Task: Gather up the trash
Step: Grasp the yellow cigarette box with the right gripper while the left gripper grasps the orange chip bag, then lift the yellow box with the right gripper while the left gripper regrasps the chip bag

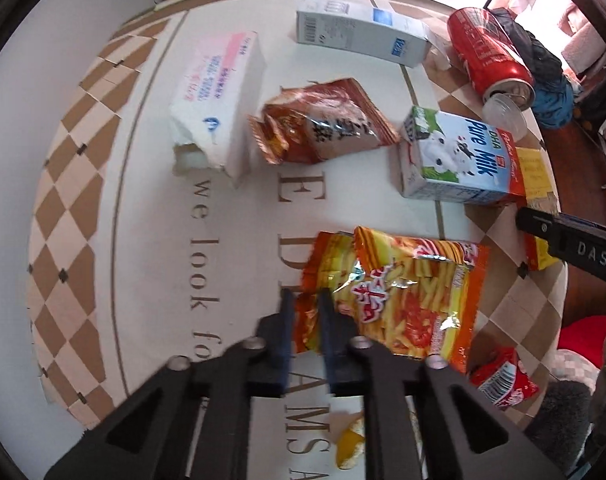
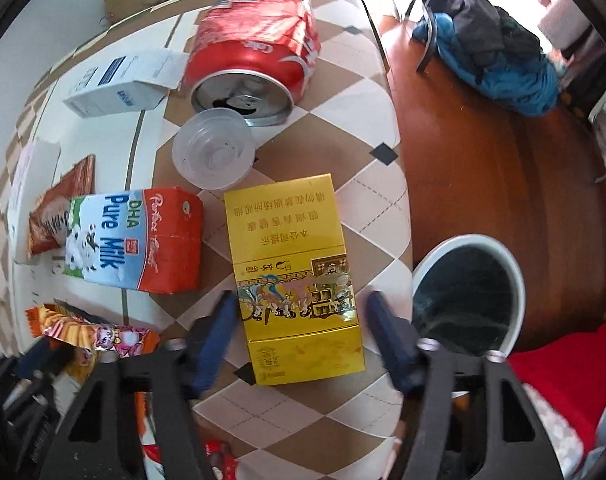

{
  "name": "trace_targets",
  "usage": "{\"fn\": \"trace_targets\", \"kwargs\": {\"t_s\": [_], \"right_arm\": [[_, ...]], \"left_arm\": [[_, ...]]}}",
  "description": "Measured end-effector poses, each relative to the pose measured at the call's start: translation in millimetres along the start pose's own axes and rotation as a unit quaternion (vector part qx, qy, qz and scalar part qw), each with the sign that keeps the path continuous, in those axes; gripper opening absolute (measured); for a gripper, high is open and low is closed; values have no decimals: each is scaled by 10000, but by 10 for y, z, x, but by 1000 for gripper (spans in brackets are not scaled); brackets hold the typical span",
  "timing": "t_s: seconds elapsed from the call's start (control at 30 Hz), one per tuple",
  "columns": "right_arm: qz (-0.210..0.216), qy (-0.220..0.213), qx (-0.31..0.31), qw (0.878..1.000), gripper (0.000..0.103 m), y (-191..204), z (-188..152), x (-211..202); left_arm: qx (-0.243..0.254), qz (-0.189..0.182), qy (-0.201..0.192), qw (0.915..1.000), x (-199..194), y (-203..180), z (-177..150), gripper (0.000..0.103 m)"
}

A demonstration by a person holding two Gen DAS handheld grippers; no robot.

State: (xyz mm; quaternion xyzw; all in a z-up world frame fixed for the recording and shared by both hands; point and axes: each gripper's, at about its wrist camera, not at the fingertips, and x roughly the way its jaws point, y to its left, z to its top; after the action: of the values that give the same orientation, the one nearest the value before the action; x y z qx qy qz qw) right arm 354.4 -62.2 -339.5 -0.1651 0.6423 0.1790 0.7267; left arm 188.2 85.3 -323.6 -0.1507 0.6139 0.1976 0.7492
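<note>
Two pickups are in hand. The chip bag [image 1: 399, 300] is pinched at its edge by the left gripper [image 1: 306, 312], jaws nearly shut. The yellow box [image 2: 295, 276], just beside the bin [image 2: 467, 300], is straddled by the right gripper [image 2: 299, 316], half-wide, pads apart from it. Closing, then lifting toward the bin, seems called for; the milk carton [image 2: 135, 240] crowds the box's far side.

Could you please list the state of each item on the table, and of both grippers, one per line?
Left gripper: shut on the chip bag's edge.
Chip bag: torn open, crumpled, lying flat.
Right gripper: open, straddling the yellow box.
Yellow box: closed, lying flat.
Cola can: opened, on its side.
Milk carton: lying down.
Plastic cup: empty, tipped over.
Trash bin: open.
</note>
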Motion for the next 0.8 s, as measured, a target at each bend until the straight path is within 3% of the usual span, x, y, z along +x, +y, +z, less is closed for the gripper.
{"fn": "trace_targets", "kwargs": {"t_s": [0.23, 0.53, 0.6, 0.7, 0.8], "right_arm": [[116, -40, -14, 9999, 60, 54, -252, -112], [394, -534, 164, 9977, 60, 5, -584, -573], [506, -615, 236, 9965, 60, -12, -640, -674], [660, -628, 337, 9953, 60, -48, -678, -725], [716, -560, 403, 9950, 60, -98, -690, -716]], "left_arm": [[-38, 265, -330, 9991, -288, 232, -150, 1], [-94, 666, -1037, 9923, -898, 352, -235, 1], [-137, 530, -1086, 9926, -973, 351, -214, 1], [-273, 3, -947, 9951, -941, 354, -231, 3], [-389, -365, -666, 9964, -715, 377, -202, 4]]}}
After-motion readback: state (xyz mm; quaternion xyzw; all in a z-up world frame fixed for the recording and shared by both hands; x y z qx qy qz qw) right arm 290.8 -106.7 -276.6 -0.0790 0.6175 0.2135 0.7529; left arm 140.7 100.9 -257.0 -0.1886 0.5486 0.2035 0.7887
